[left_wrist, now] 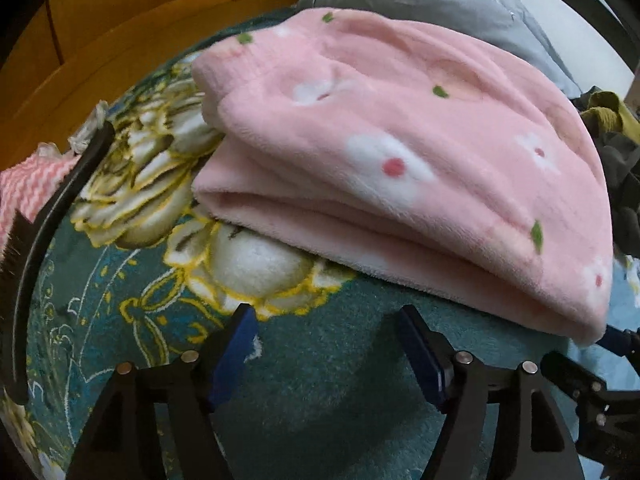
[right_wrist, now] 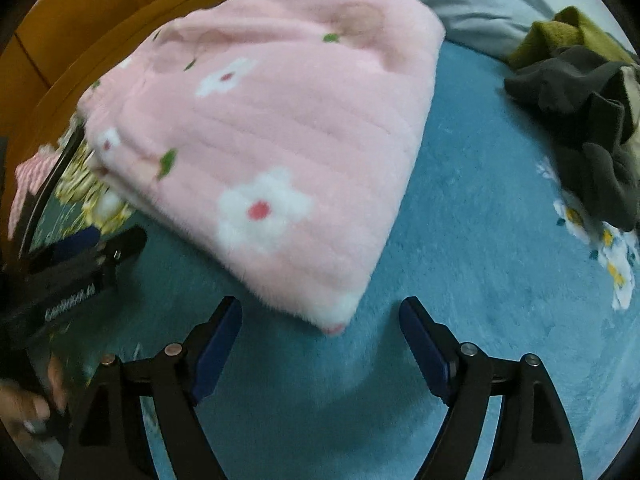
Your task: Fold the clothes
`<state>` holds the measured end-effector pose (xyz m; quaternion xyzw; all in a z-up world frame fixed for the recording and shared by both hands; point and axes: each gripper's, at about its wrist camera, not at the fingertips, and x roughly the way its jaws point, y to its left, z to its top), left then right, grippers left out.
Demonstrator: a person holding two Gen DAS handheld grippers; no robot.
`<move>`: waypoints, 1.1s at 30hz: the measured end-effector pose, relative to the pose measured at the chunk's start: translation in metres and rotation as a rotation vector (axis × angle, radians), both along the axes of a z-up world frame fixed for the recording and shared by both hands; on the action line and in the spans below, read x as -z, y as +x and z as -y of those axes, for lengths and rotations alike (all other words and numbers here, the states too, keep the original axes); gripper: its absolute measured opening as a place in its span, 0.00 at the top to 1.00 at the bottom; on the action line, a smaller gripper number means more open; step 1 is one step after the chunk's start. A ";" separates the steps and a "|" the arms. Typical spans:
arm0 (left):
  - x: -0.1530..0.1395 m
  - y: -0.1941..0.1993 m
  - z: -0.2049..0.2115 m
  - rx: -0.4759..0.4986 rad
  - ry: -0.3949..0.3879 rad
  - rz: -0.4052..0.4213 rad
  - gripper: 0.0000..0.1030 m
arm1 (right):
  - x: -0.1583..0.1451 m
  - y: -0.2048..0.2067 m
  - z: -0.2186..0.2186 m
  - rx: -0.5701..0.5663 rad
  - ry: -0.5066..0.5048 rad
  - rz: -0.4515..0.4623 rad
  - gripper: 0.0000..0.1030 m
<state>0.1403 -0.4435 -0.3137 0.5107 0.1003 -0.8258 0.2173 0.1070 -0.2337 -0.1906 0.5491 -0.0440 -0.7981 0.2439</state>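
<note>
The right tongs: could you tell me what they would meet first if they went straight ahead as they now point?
Most likely the near corner of the folded pink fleece garment, which lies just ahead of the open right tongs on the teal blanket; depth is uncertain.

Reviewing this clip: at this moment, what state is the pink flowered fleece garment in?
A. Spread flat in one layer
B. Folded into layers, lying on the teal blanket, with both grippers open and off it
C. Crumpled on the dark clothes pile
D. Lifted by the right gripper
B: the pink fleece garment shows stacked folded layers at its edge and rests on the teal blanket, while the left gripper and right gripper have open, empty jaws.
</note>
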 end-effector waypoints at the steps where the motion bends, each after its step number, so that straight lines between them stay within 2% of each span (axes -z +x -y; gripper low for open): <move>1: 0.001 0.001 0.001 -0.008 0.001 -0.016 0.23 | 0.002 0.000 0.001 0.010 0.004 -0.015 0.13; 2: 0.001 0.003 0.001 -0.015 0.003 -0.031 0.22 | 0.004 -0.001 0.002 0.016 0.012 -0.026 0.06; 8: 0.008 0.005 -0.007 -0.013 -0.041 -0.062 0.00 | 0.011 0.002 0.002 0.032 0.023 -0.087 0.02; 16: 0.010 0.013 -0.024 -0.011 -0.091 -0.080 0.00 | 0.016 0.006 -0.004 0.060 0.020 -0.154 0.00; 26: 0.000 0.014 -0.038 -0.023 -0.098 -0.086 0.00 | 0.021 0.007 -0.012 0.071 0.020 -0.201 0.00; 33: 0.002 0.015 -0.032 -0.025 -0.093 -0.093 0.00 | 0.023 0.005 -0.020 0.075 0.014 -0.208 0.00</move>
